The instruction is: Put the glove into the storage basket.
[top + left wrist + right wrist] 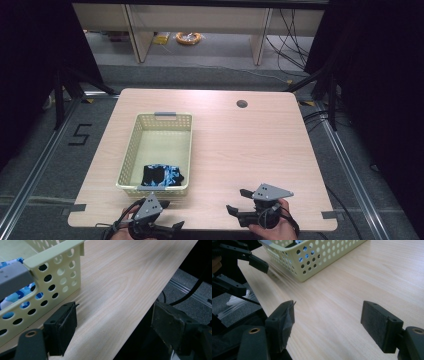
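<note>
A pale yellow perforated basket (159, 150) stands on the left half of the wooden table (250, 145). A blue-and-black patterned cloth (162, 176) lies in its near end. My left gripper (172, 215) hovers at the table's front edge, just below the basket's near right corner, open with nothing between its fingers. In the left gripper view the basket wall (62, 272) is close on the left and the cloth (11, 263) shows over the rim. My right gripper (237, 200) is open over bare wood at the front right, also empty (328, 310).
A round cable hole (242, 104) sits in the table's far right part. Beyond the table are desk legs, cables and a yellow coil (188, 37) on the floor. In the right gripper view the basket (312, 257) and the left gripper (249, 276) lie to the upper left.
</note>
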The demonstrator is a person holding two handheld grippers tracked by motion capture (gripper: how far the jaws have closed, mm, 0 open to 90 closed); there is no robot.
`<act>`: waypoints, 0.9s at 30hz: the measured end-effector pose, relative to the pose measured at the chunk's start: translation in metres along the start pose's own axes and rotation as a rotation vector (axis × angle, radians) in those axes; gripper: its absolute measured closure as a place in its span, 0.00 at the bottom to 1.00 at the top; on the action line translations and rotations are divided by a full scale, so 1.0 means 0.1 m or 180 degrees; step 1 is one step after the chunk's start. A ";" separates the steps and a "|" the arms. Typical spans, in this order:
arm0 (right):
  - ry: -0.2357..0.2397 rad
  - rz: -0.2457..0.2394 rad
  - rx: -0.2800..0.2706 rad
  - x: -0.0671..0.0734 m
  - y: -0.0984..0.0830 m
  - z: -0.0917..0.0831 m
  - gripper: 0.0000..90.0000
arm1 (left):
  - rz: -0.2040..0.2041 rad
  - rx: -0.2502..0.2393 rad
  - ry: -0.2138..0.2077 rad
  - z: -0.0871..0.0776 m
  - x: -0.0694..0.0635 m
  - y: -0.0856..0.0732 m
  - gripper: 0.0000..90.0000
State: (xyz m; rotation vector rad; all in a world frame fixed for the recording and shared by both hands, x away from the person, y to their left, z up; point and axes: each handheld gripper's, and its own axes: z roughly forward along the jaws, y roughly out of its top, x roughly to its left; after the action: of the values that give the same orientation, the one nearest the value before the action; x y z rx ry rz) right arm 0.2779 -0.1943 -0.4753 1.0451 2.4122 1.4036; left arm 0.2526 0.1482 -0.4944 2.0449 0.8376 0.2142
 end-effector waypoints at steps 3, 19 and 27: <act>0.0052 -0.0054 -0.0009 -0.01 -0.02 0.00 0.31 | 0.0028 -0.0055 -0.0019 0.00 0.00 -0.01 0.21; -0.0045 -0.0088 0.0094 0.07 -0.19 -0.10 0.25 | 0.0068 -0.0006 -0.0024 -0.02 0.00 -0.10 0.17; -0.0140 -0.0141 0.0216 0.13 -0.26 -0.13 0.23 | 0.0037 0.0057 -0.0061 -0.04 -0.05 -0.15 0.17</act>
State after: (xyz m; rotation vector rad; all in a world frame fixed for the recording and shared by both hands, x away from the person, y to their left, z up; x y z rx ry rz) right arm 0.2495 -0.2040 -0.4870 1.0199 2.4514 1.2799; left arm 0.2400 0.1536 -0.5031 2.0659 0.8188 0.1941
